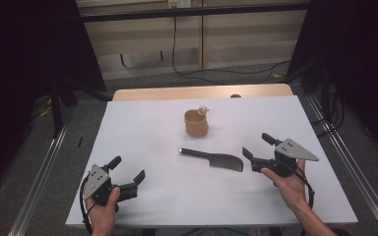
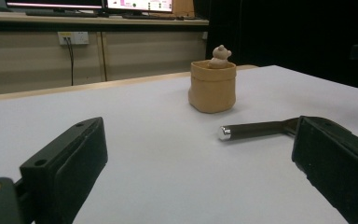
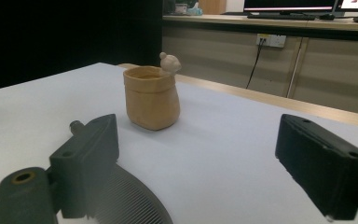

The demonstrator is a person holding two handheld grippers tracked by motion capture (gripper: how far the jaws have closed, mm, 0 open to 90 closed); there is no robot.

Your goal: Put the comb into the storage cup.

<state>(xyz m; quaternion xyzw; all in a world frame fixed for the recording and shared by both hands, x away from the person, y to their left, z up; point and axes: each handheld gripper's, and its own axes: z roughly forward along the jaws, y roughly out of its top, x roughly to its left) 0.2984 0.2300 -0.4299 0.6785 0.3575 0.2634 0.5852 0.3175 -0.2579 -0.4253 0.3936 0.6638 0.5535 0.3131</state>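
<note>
Left gripper (image 1: pixel 127 172): lower left of the high view, held in the person's left hand (image 1: pixel 102 206) just above the white table (image 1: pixel 142 132). Its two black jaws stand wide apart with bare table between them. In the left gripper view the jaws rise at the lower left and lower right corners.

Knife (image 1: pixel 214 158): centre of the high view, lying flat on the table, dark handle to the left, broad blade to the right. In the left gripper view its metal-capped handle end (image 2: pixel 254 130) shows right of centre, partly behind the right jaw.

Cup (image 1: pixel 196 123): above the knife in the high view, a tan, bag-shaped cup standing upright, apart from the knife.

Figurine (image 1: pixel 203 110): small, pale, perched at the cup's rim.

Right gripper (image 1: pixel 259 148): lower right of the high view, held in the person's right hand (image 1: pixel 289 184), jaws spread open and clamped on nothing. Its nearer jaw tip lies just beside the blade's right end; contact cannot be told. In the right gripper view the ridged blade (image 3: pixel 126 200) lies at the lower left, under the left jaw.
</note>
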